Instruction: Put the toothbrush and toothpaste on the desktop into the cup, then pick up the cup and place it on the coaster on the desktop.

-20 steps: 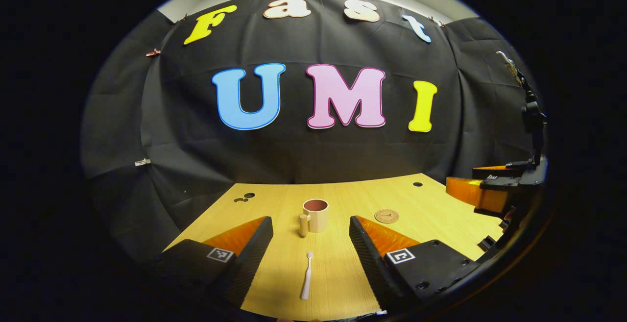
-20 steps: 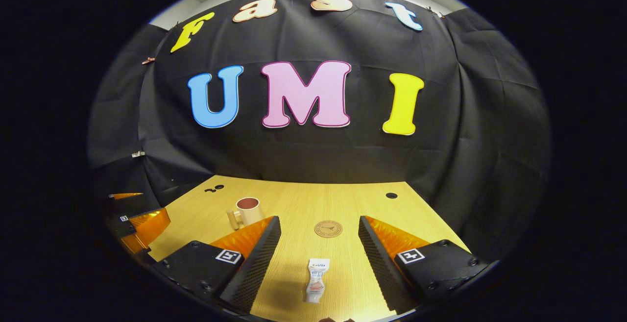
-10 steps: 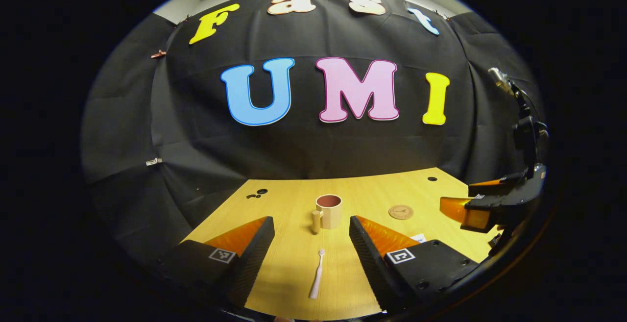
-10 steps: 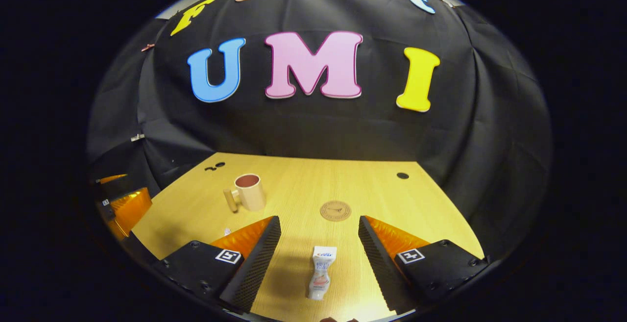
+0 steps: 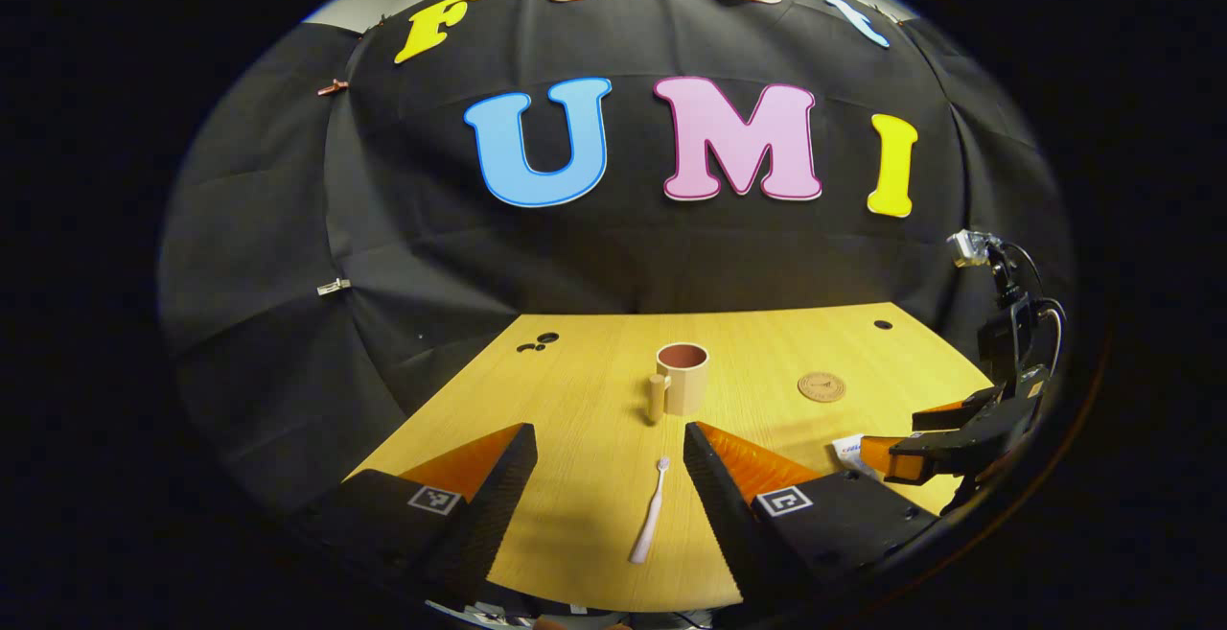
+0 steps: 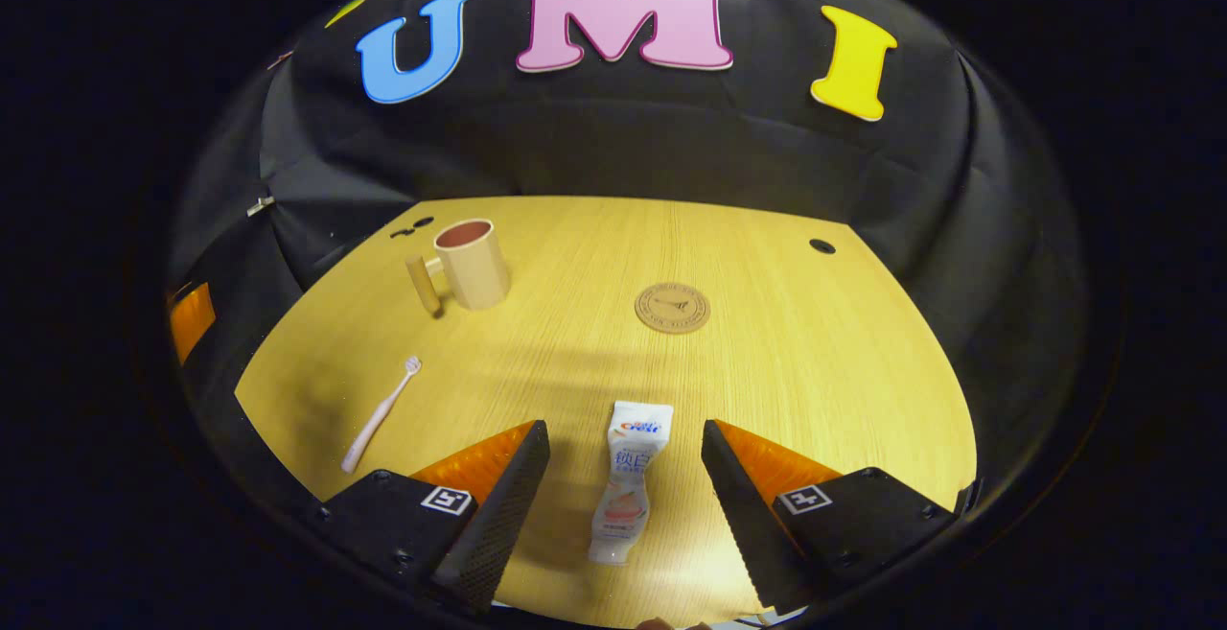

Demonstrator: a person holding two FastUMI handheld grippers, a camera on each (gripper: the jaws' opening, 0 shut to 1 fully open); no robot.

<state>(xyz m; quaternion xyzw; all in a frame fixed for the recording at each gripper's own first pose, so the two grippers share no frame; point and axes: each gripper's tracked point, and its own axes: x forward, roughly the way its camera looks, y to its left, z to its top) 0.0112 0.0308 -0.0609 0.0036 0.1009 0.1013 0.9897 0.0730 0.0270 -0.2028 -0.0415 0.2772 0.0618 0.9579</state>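
Where wood-grain desktop [image 6: 815,371] spreads, squeezed toothpaste [image 6: 625,481]

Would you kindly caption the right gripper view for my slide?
Open right gripper straddles the toothpaste; cup, coaster beyond.

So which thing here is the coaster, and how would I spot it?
Start at the yellow wooden desktop. Right of the beige handled cup lies the flat round brown coaster, beyond the white toothpaste tube. It alone is a thin disc.
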